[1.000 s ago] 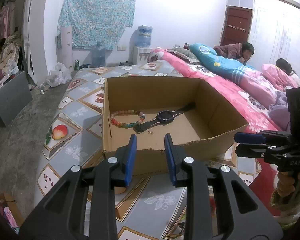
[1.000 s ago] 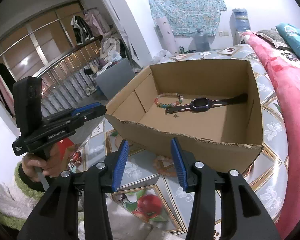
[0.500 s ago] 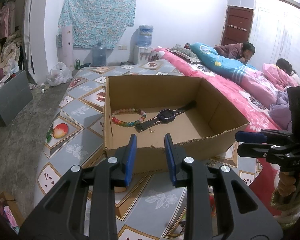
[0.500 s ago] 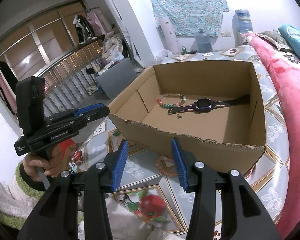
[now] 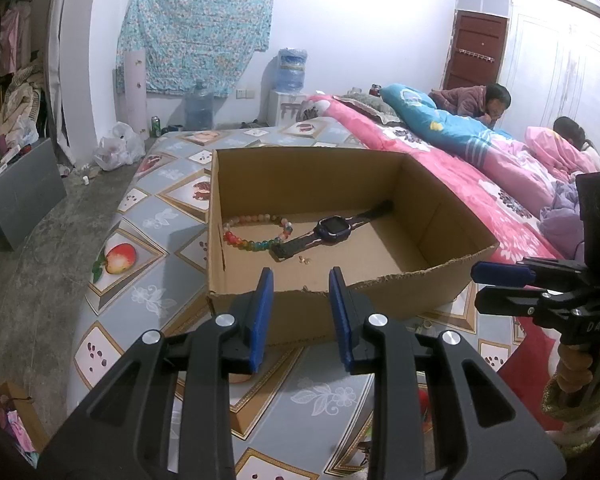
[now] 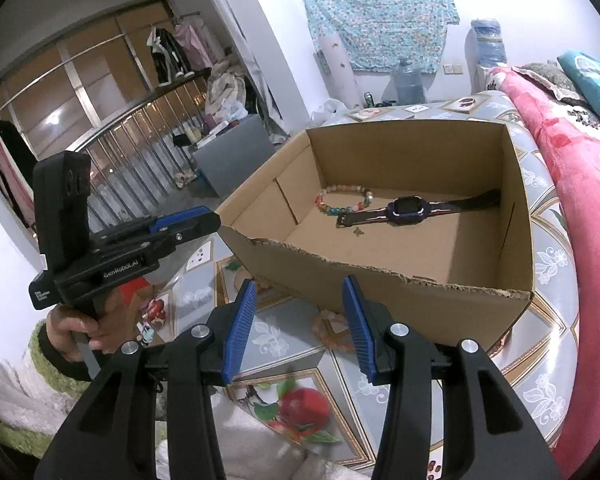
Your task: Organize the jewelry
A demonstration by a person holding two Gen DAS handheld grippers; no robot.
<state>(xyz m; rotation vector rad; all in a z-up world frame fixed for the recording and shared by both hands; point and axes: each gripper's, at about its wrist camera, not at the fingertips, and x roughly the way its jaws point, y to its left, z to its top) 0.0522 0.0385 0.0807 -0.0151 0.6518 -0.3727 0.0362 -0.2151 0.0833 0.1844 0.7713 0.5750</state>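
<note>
Jewelry outside the cardboard box [image 6: 400, 304]: the pink bracelet [image 6: 334, 330] by its near wall. Your right gripper [image 6: 300, 326] and left gripper [image 5: 300, 316] hover released, empty. Straddle one bead strand, then squeeze gently.

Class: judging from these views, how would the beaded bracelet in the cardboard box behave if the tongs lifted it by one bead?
The beaded bracelet is a loop of separate round beads, so it would probably droop limply. Smooth, glossy beads may slip from the pads. It looks small, likely light.

Plain brown cardboard box [image 5: 332, 184], multicoloured round-bead bracelet [image 5: 256, 232] inside, dark navy plastic smartwatch [image 5: 332, 230] beside it, grey fruit-print cloth [image 5: 148, 264] beneath box
</note>
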